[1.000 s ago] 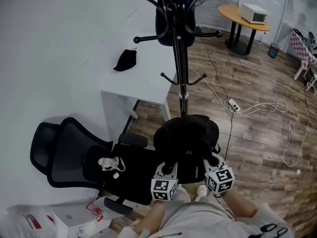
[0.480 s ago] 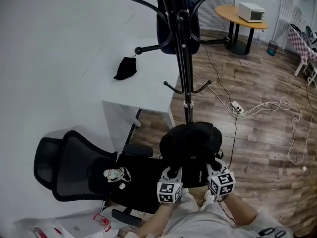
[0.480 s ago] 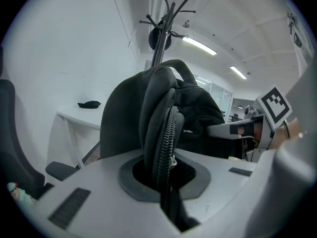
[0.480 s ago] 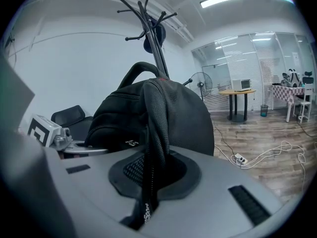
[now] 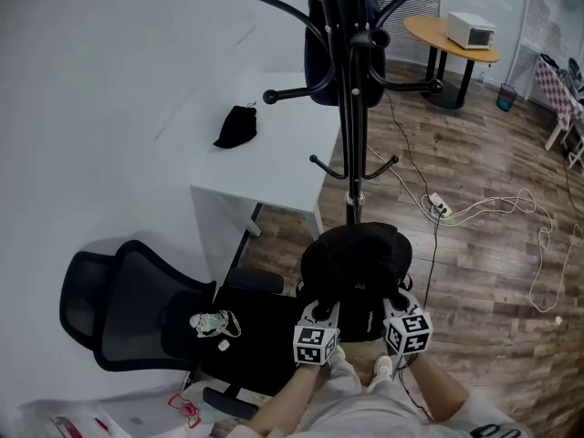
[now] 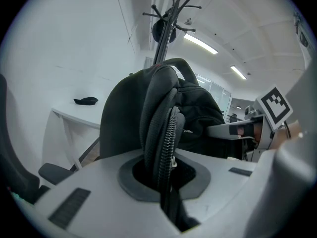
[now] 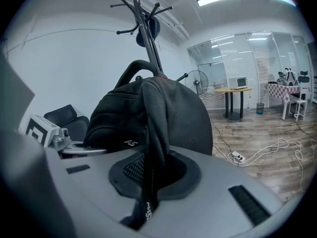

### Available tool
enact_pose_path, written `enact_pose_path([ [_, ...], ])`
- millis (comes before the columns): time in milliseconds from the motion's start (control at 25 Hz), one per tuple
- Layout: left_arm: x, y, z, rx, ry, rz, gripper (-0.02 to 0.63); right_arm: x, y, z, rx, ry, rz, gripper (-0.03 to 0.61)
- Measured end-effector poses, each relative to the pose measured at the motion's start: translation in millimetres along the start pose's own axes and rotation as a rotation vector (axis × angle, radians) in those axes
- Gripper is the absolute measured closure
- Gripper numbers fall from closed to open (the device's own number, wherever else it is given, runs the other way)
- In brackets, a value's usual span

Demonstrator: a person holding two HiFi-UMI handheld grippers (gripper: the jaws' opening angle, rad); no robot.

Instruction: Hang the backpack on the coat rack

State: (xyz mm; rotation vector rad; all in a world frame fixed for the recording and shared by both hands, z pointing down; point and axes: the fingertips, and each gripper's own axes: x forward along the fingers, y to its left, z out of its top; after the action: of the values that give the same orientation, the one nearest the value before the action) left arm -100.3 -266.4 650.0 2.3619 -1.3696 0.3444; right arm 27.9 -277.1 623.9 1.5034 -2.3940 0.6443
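Observation:
A black backpack (image 5: 354, 267) hangs in the air between my two grippers, just in front of the black coat rack (image 5: 351, 108). My left gripper (image 5: 321, 313) is shut on the bag's zippered left edge (image 6: 166, 143). My right gripper (image 5: 392, 301) is shut on a mesh strap (image 7: 153, 148) at the bag's right side. The bag's top handle (image 6: 184, 68) arches upward. The coat rack's pole and hooks (image 6: 166, 19) rise behind the backpack, and a dark garment (image 5: 328, 44) hangs on a far hook.
A black office chair (image 5: 137, 304) lies reclined at the left with a small white item (image 5: 208, 322) on its seat. A white desk (image 5: 265, 158) carries a black cloth (image 5: 237, 126). Cables and a power strip (image 5: 440, 206) trail over the wood floor; a round table (image 5: 452, 39) stands far right.
Both grippers and the backpack have come closer to the rack's pole and sunk a little. The grips on the bag are unchanged.

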Motion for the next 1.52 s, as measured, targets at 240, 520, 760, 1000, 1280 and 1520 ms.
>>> enact_pose_path([
  [240,21,11,3,0.008,0.014,0.002,0.592,17,-8,3,0.009,0.012,-0.016,0.549],
  [520,41,27,2,0.029,0.024,0.001,0.592,41,-16,2,0.025,0.026,-0.034,0.551],
  [760,60,39,2,0.046,0.009,0.019,0.592,61,-24,5,0.005,0.031,-0.050,0.550],
  [1000,76,45,-2,0.074,0.001,0.057,0.592,75,-32,-3,0.027,0.024,-0.087,0.551],
  [1280,94,55,-3,0.117,-0.015,0.087,0.591,95,-42,-4,0.036,-0.007,-0.121,0.550],
  [1520,107,67,-5,0.118,-0.006,0.099,0.591,113,-47,-5,0.041,-0.020,-0.144,0.550],
])
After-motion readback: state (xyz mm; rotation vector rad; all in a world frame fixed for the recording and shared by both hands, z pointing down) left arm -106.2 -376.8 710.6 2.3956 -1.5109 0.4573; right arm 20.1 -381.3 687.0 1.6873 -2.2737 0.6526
